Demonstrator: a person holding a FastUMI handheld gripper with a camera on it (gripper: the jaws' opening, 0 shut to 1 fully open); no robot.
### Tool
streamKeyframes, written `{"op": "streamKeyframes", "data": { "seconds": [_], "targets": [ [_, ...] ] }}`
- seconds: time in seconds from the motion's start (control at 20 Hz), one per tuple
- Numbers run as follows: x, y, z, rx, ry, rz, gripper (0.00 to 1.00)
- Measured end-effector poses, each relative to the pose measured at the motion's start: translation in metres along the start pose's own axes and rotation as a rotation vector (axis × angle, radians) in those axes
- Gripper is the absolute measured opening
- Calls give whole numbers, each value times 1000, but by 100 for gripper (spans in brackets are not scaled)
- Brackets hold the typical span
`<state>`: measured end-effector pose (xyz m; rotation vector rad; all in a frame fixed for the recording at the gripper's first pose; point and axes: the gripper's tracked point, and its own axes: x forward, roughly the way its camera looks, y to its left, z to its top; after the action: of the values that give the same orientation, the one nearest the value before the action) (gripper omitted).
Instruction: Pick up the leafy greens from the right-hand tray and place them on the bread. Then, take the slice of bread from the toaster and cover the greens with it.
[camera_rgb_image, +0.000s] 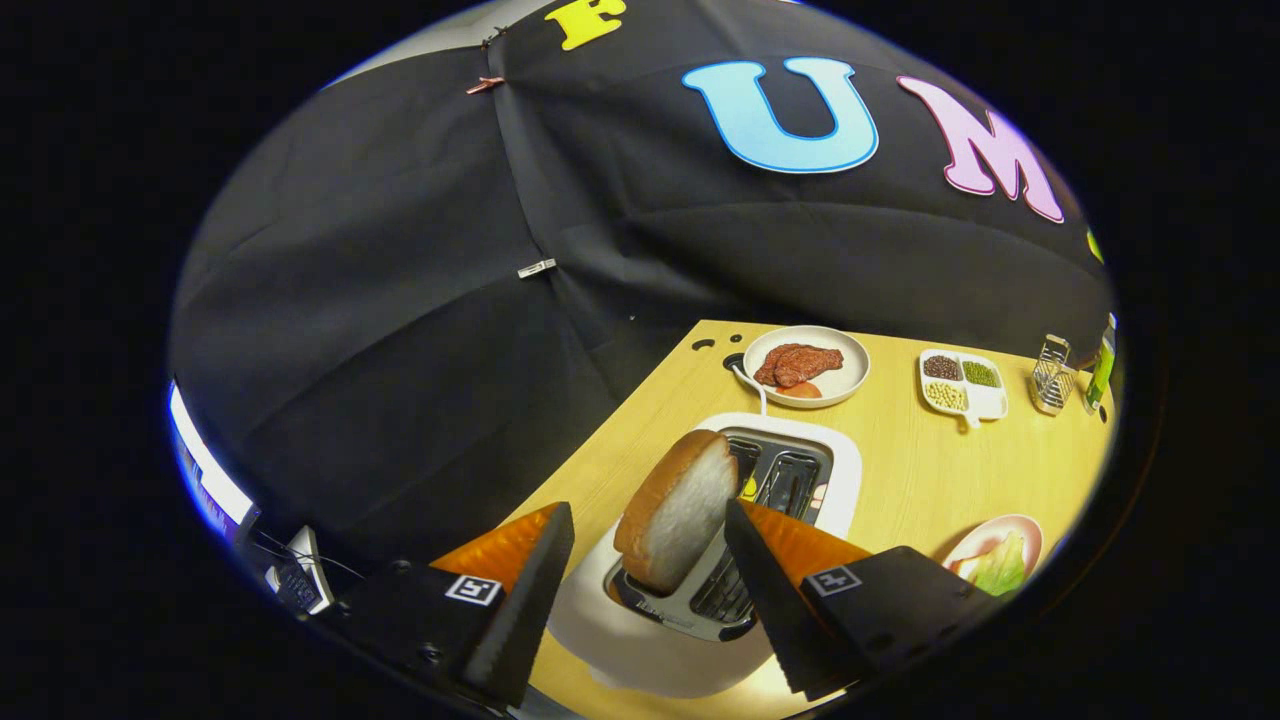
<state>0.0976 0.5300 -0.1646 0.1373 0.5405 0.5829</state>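
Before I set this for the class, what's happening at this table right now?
A hand-held gripper is open, its fingers either side of a slice of bread standing in the white toaster; neither finger visibly presses on it. The leafy greens lie on a pink plate nearby. The bread has not been lifted out yet.

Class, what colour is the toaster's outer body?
White, seen in the gripper view: toaster, bread slice standing in it between the open gripper fingers.
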Motion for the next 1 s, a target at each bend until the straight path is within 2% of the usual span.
{"op": "streamKeyframes", "data": {
  "seconds": [0.1,0.15,0.35,0.6,0.65,0.7,0.8,0.85,1.0],
  "targets": [
    [2,-2,-3,-10,-3,-4,85],
    [3,-3,-4,-7,4,-5,85],
    [10,-9,-9,12,29,-11,69],
    [10,-15,-15,20,72,-10,39],
    [8,-16,-17,29,85,-11,39],
    [8,-18,-15,38,89,-11,28],
    [8,-20,-15,51,107,-4,26],
    [8,-19,-14,59,117,4,17],
    [5,-20,-13,71,135,20,13]
  ]
}}
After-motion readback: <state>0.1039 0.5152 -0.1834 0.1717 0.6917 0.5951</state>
